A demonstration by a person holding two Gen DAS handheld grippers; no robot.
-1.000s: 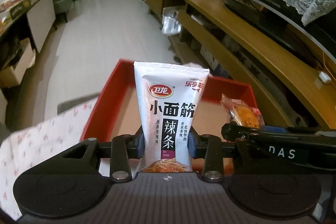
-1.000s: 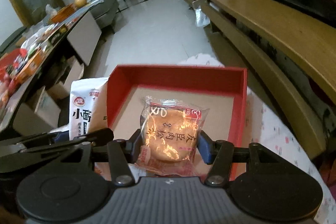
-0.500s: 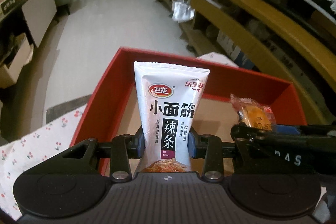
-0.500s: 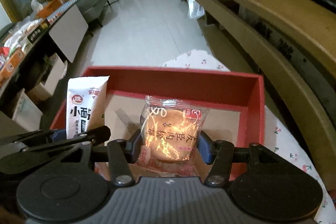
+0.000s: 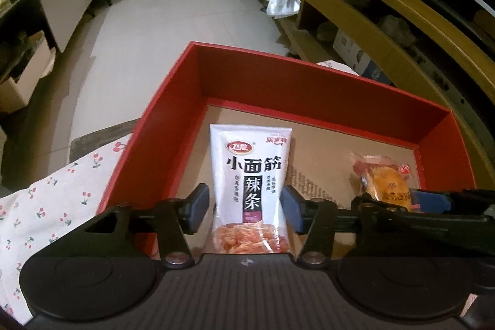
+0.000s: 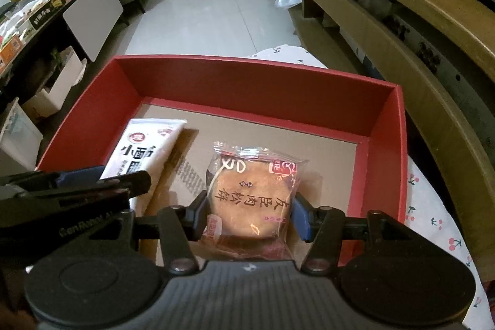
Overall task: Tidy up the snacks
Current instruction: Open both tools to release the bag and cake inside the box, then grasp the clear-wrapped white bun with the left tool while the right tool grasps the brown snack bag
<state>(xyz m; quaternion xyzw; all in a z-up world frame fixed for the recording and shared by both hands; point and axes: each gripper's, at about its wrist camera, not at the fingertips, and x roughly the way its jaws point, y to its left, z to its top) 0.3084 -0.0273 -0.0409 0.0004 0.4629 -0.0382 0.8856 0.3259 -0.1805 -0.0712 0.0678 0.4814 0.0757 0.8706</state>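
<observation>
A red box [image 5: 198,76] with a cardboard floor sits on a cherry-print cloth [image 5: 46,206]. My left gripper [image 5: 246,206] is open over the box's near left part; a white spicy-strip packet [image 5: 250,172] lies on the box floor between its fingers, with gaps on both sides. In the right wrist view the packet [image 6: 145,147] lies flat at the left of the box [image 6: 247,76]. My right gripper [image 6: 250,211] has its pads against a wrapped round pastry [image 6: 253,194], low inside the box. The pastry also shows in the left wrist view [image 5: 383,181].
A long wooden TV cabinet [image 6: 402,5] runs along the right. A dark coffee table [image 6: 46,11] with snacks and boxes stands at the left. Tiled floor [image 5: 185,5] lies beyond the box. A plastic bag [image 5: 283,2] sits by the cabinet.
Both grippers have moved forward and down into the red box. The left gripper has opened and the white packet now lies on the box floor. The right gripper still holds the pastry.
</observation>
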